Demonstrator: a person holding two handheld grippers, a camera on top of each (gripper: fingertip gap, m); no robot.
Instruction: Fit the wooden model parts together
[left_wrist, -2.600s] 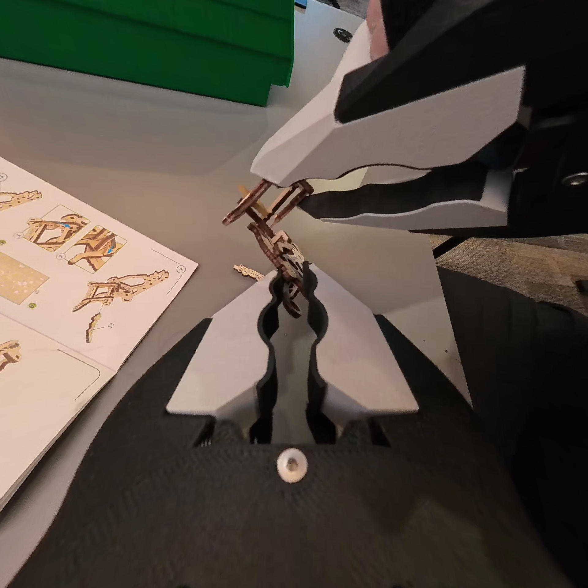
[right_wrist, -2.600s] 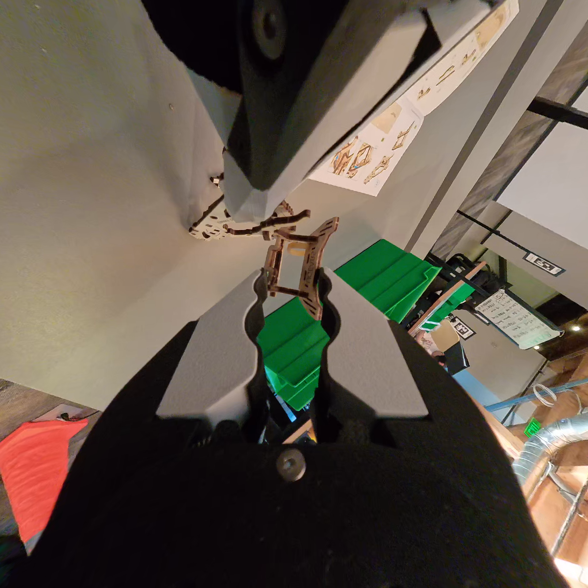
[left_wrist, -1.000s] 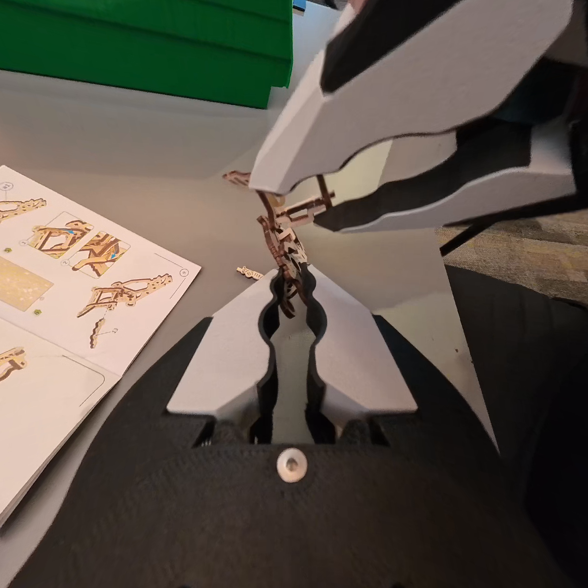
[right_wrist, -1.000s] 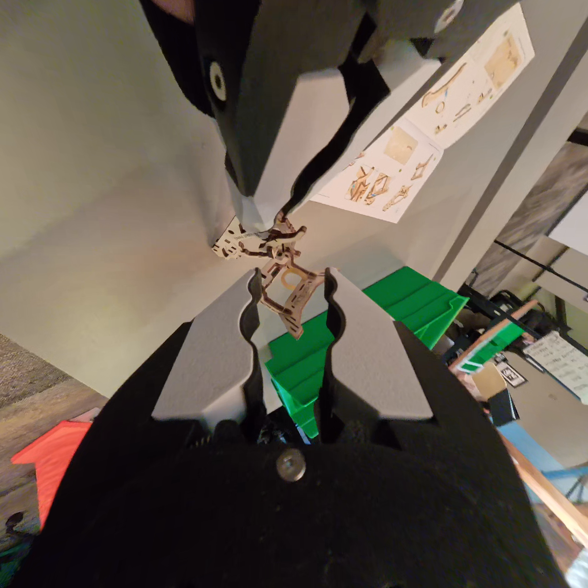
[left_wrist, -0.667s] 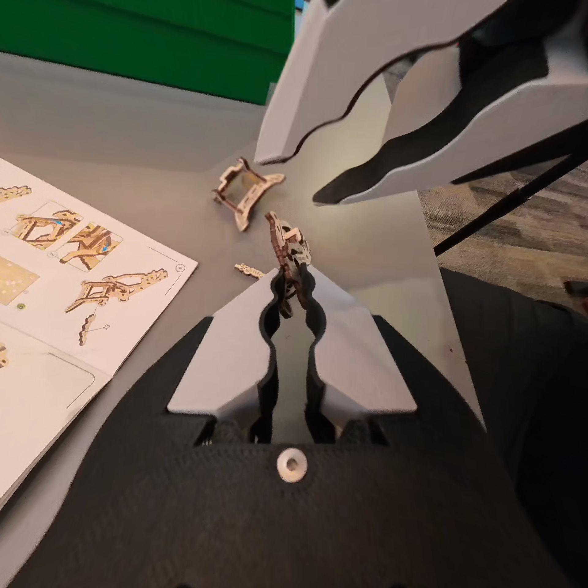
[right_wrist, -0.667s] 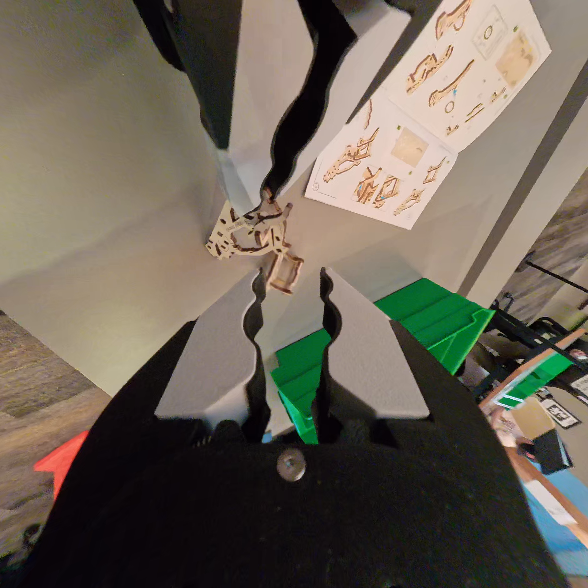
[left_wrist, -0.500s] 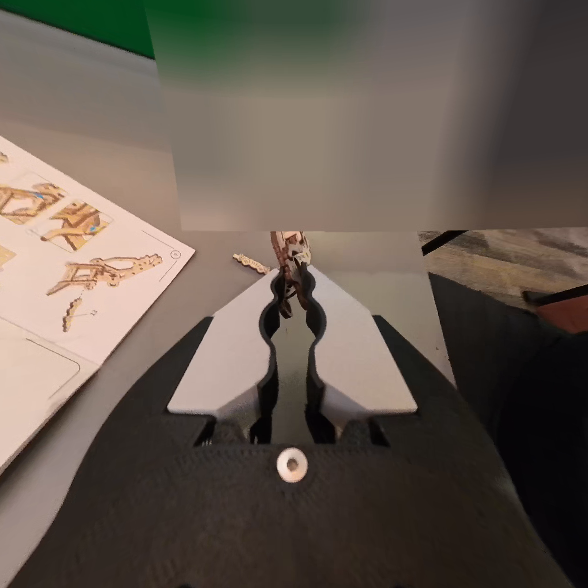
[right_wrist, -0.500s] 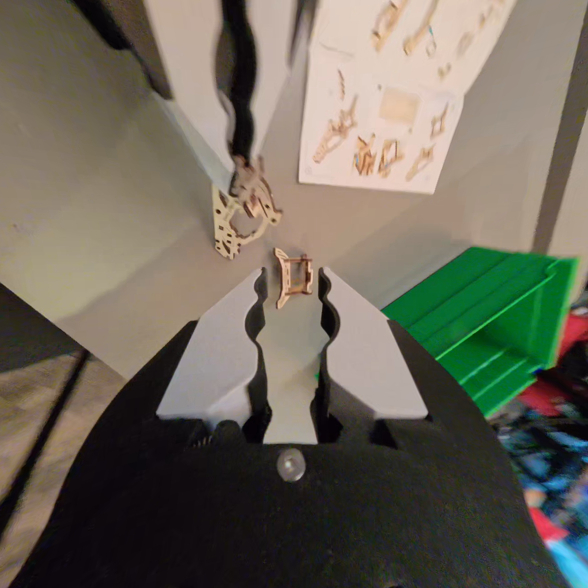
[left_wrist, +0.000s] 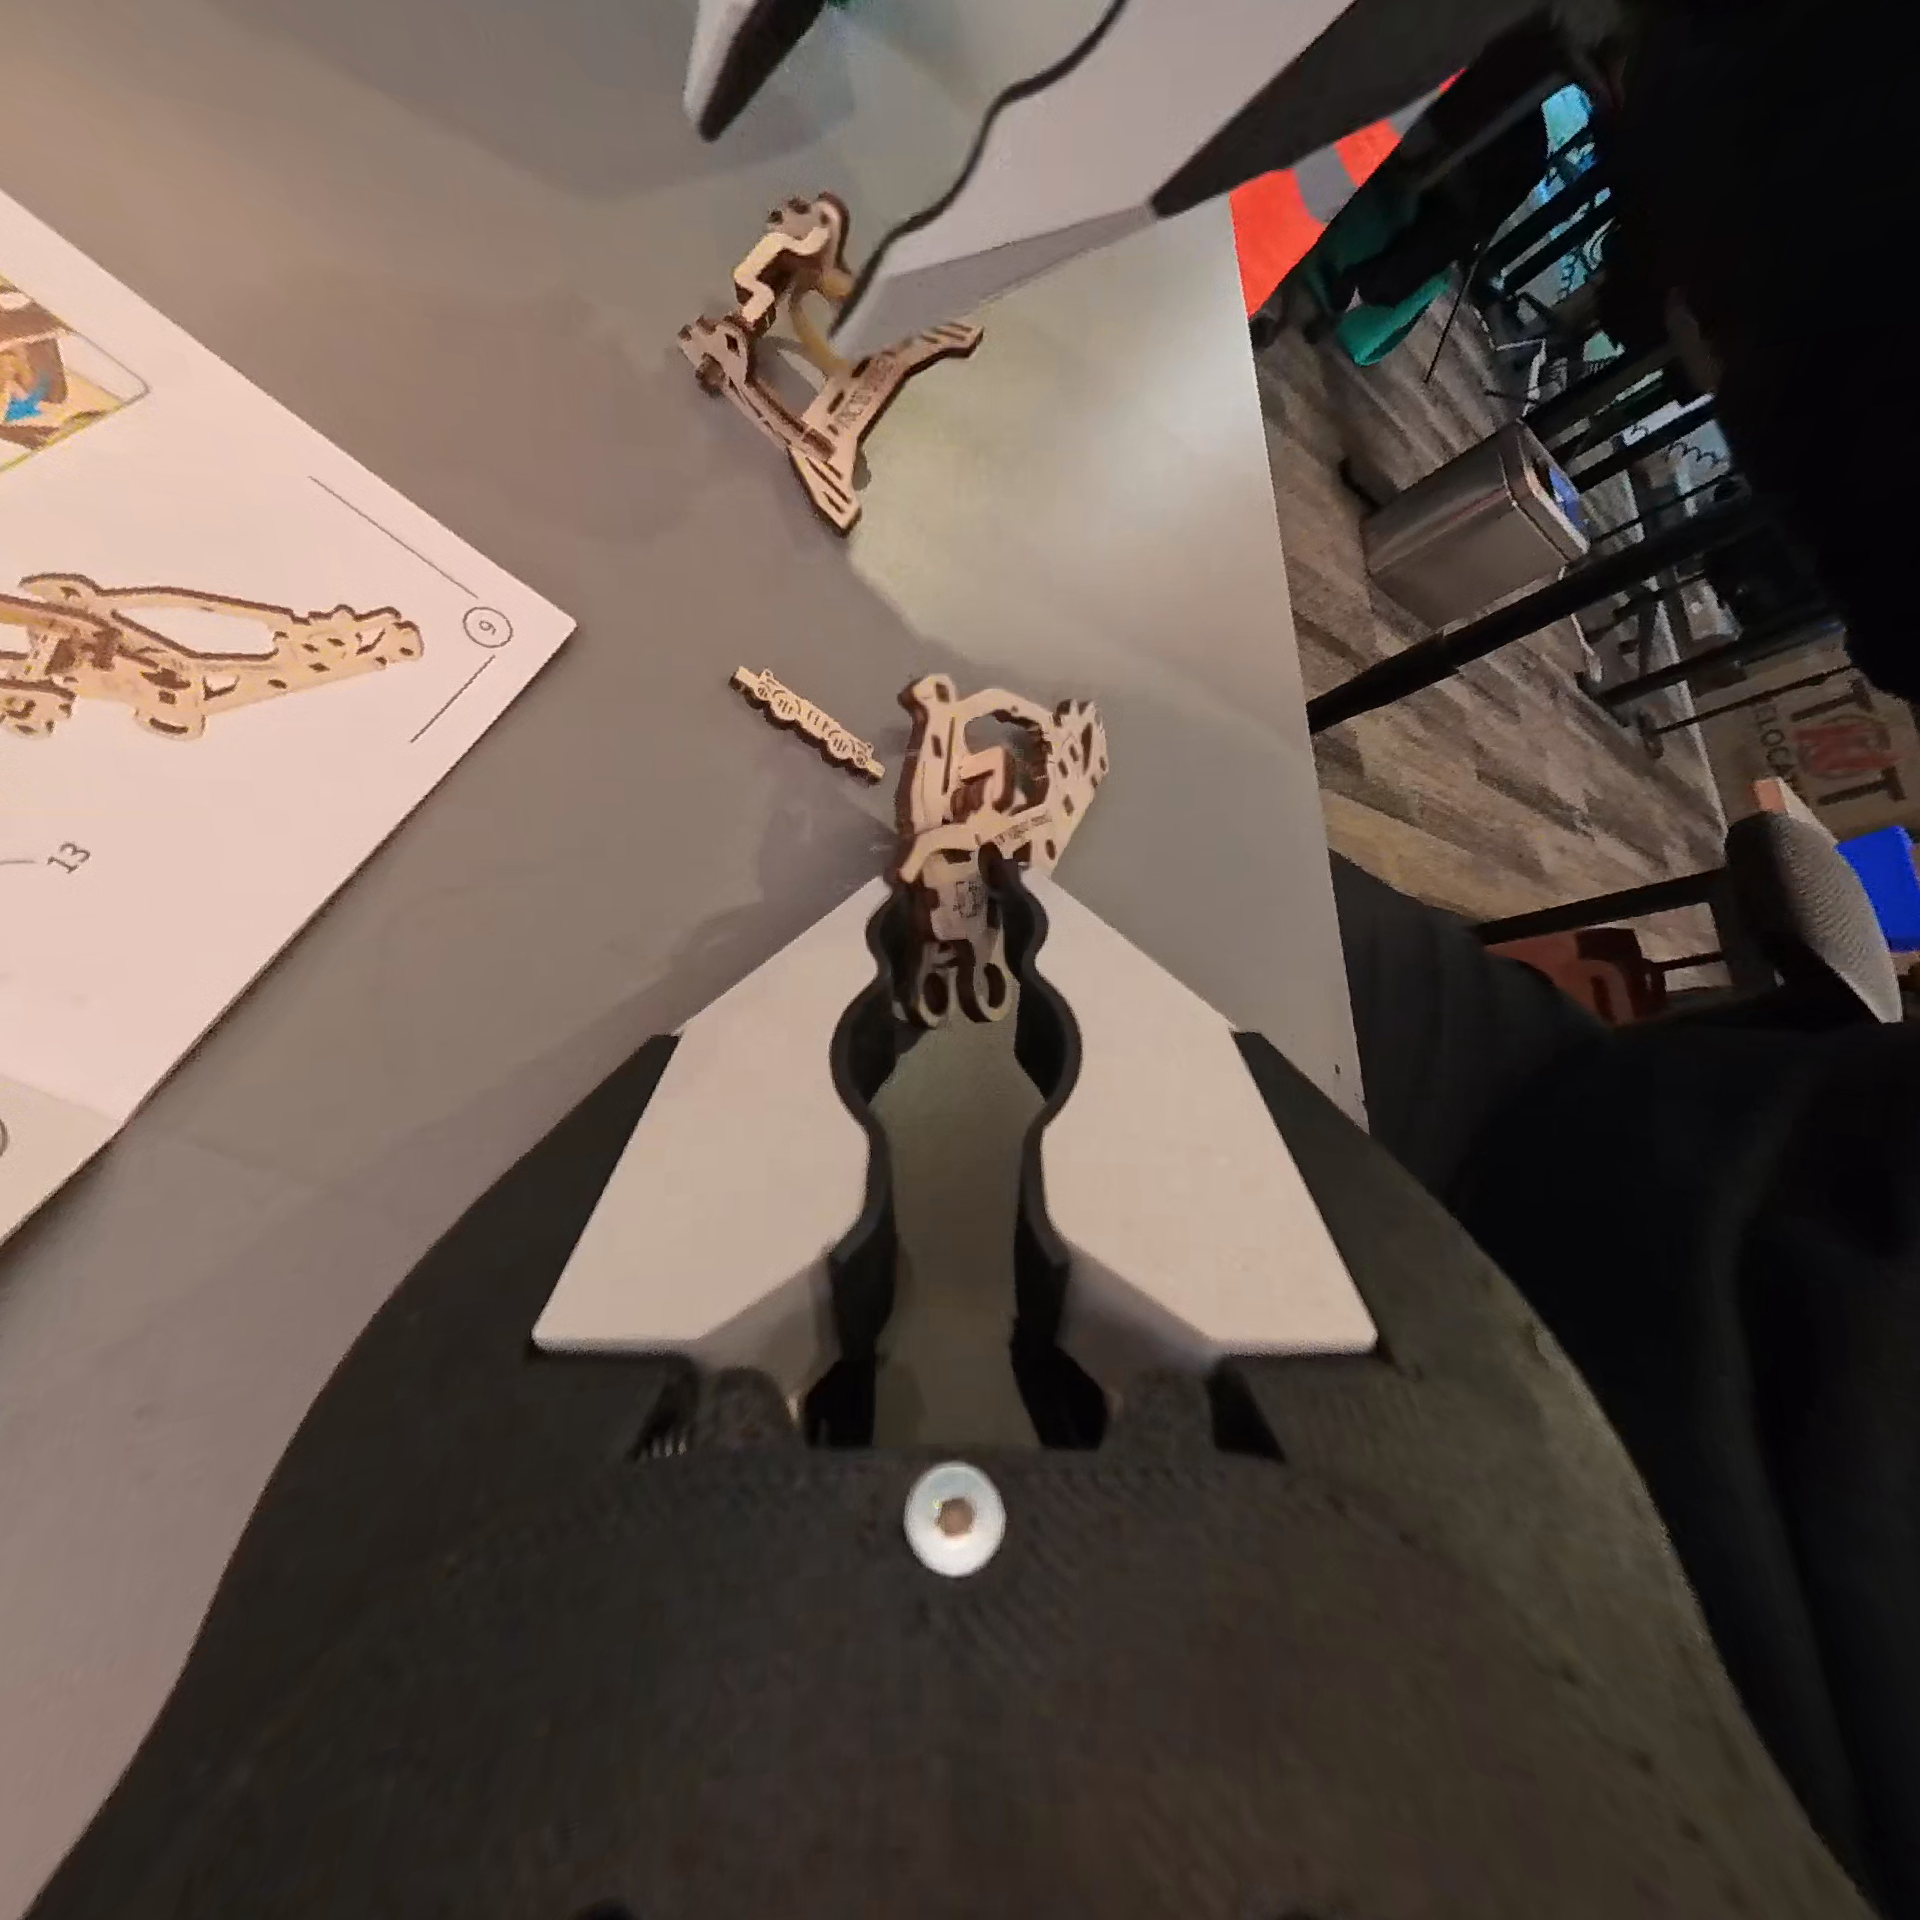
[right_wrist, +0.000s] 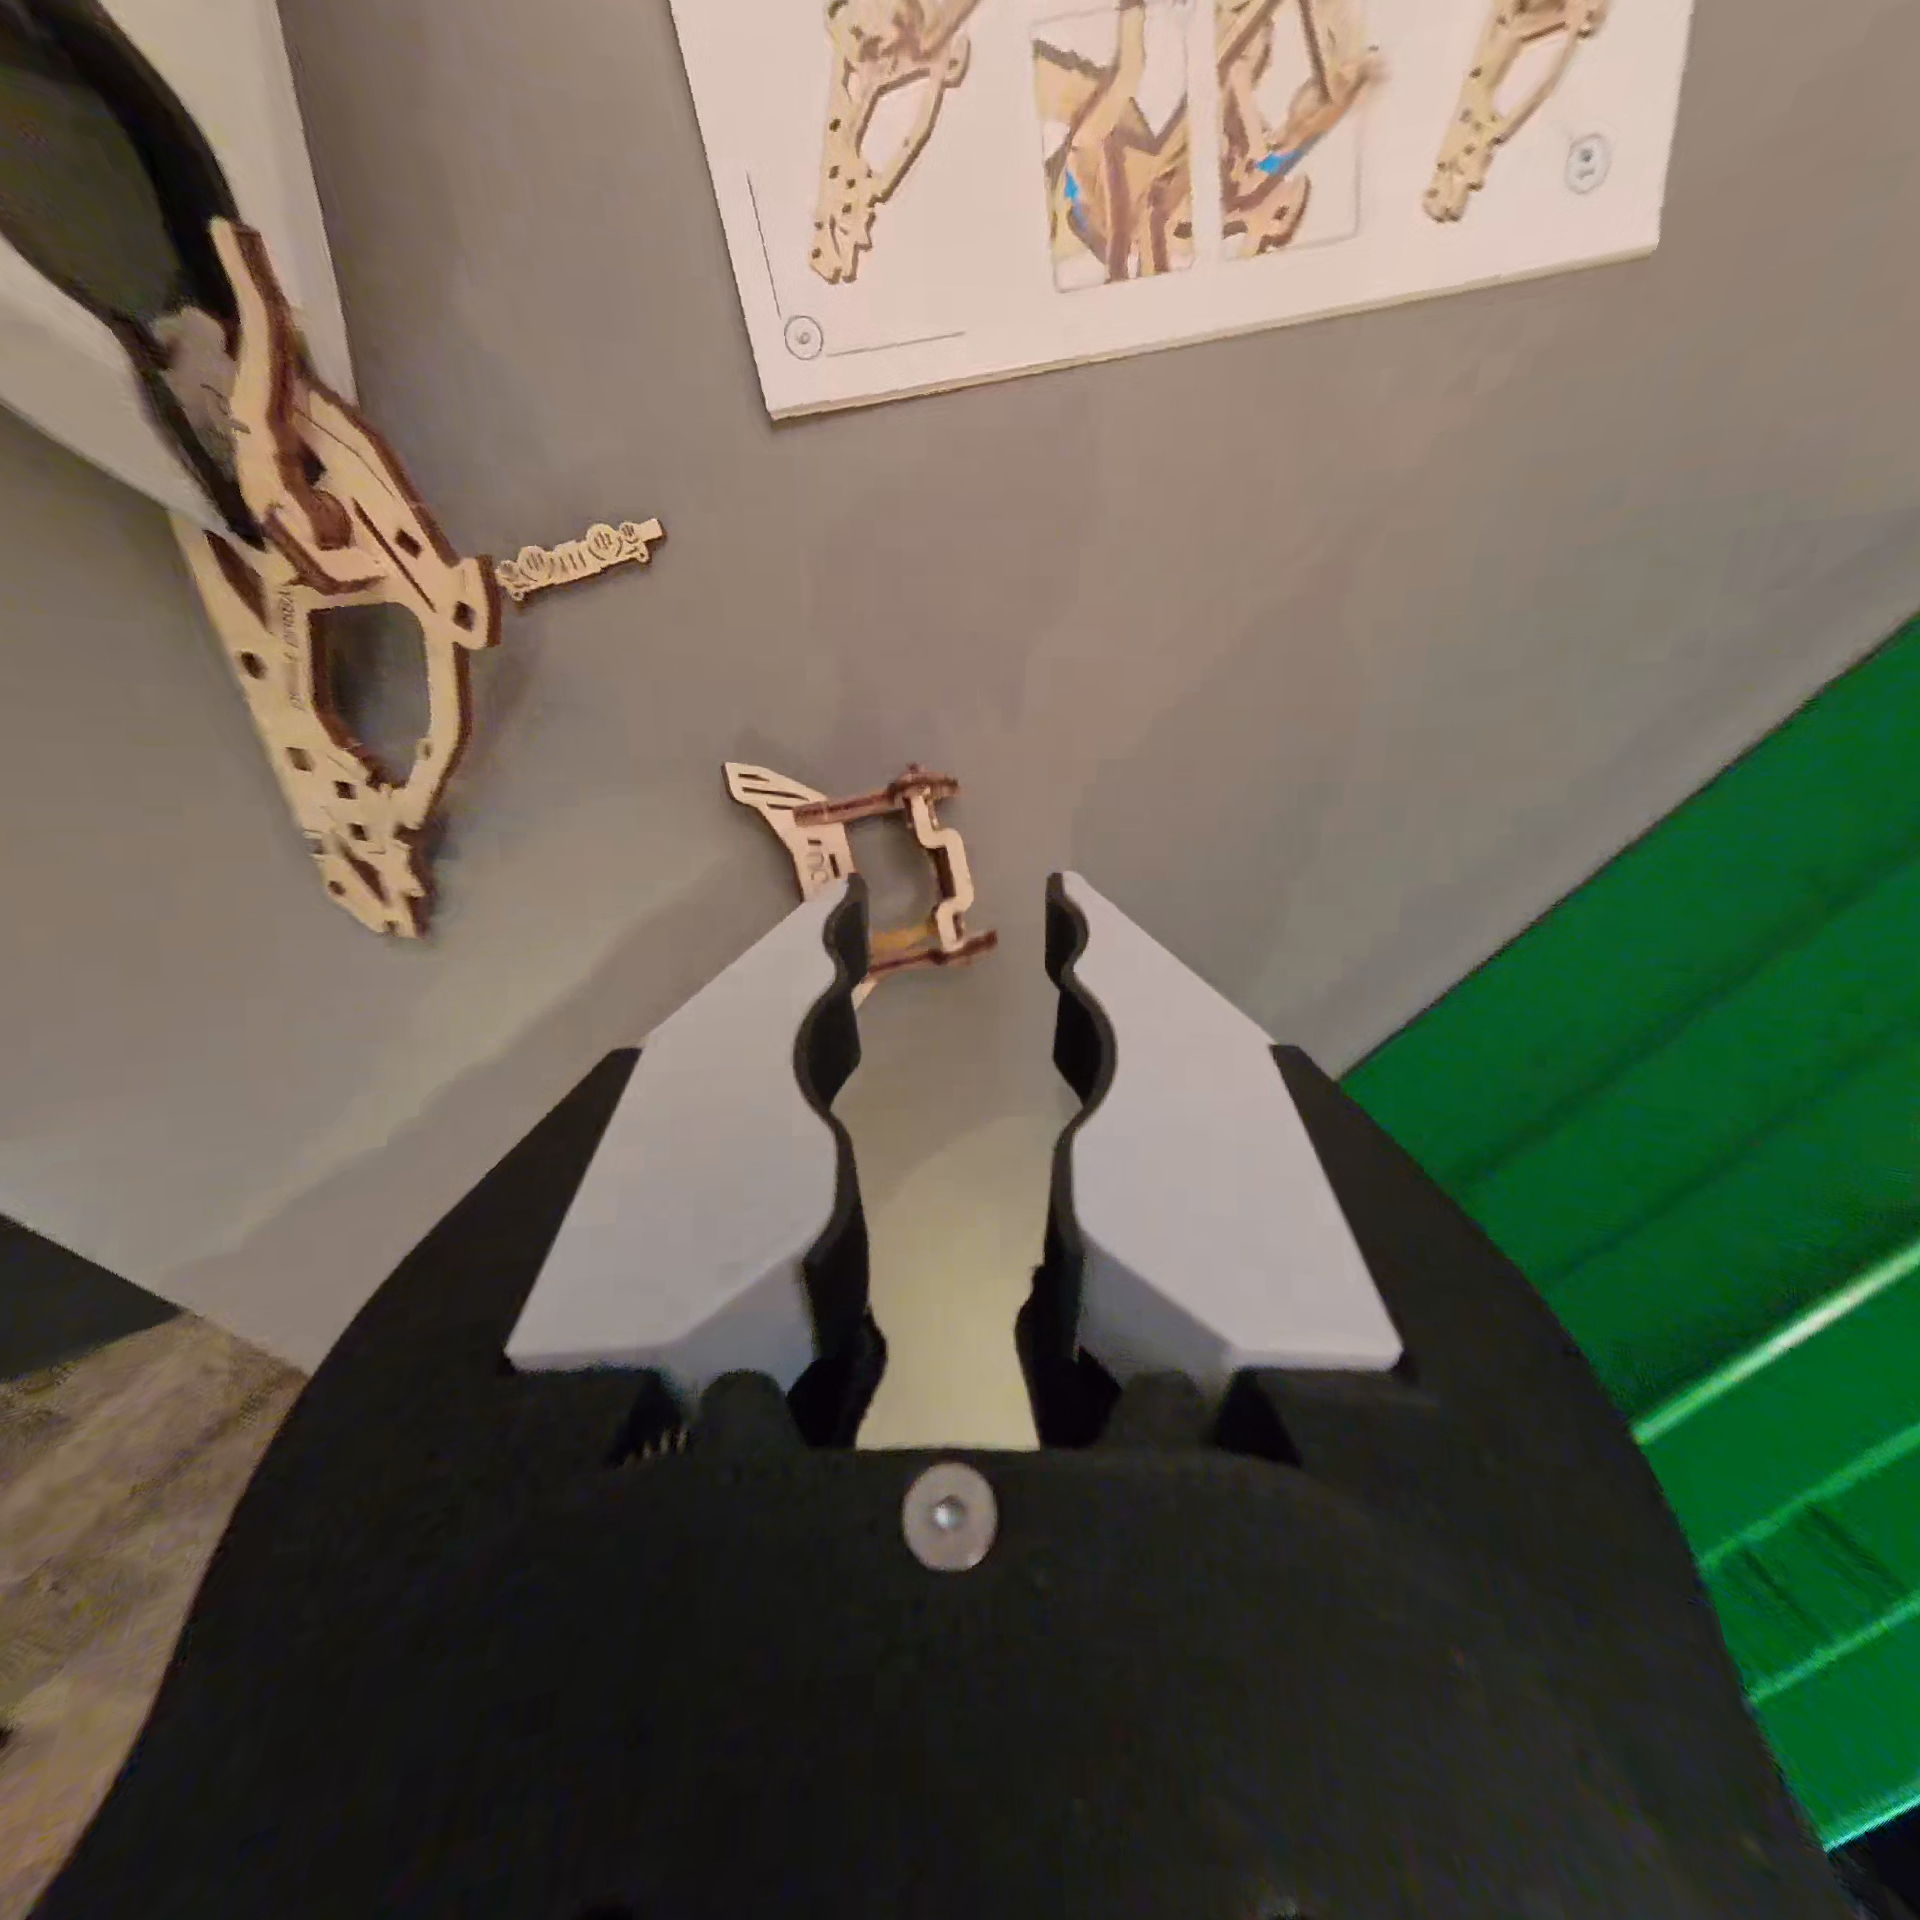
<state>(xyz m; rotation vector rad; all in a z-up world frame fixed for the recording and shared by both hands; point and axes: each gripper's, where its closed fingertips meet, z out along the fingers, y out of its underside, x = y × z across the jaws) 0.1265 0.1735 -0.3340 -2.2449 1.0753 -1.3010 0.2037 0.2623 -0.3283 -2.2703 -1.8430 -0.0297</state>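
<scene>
My left gripper (left_wrist: 954, 904) is shut on a flat wooden model body (left_wrist: 987, 790) and holds it above the grey table (left_wrist: 582, 312); the body also shows in the right wrist view (right_wrist: 343, 665), held by the left gripper at the top left. A small wooden frame part (left_wrist: 810, 364) lies on the table; in the right wrist view it (right_wrist: 883, 862) sits just ahead of my right gripper (right_wrist: 951, 899), which is open and empty over it. A thin wooden pin (left_wrist: 805, 722) lies on the table between them (right_wrist: 582, 556).
A white instruction sheet (left_wrist: 208, 644) lies at the left of the table and shows in the right wrist view (right_wrist: 1143, 187) too. A green bin (right_wrist: 1662, 1039) stands at the right. The table edge (left_wrist: 1288, 623) runs close on the right, with floor and chairs beyond.
My right gripper opened and let go of the small frame part, which dropped onto the table. The right gripper then swung round above it. The left gripper still holds the body.
</scene>
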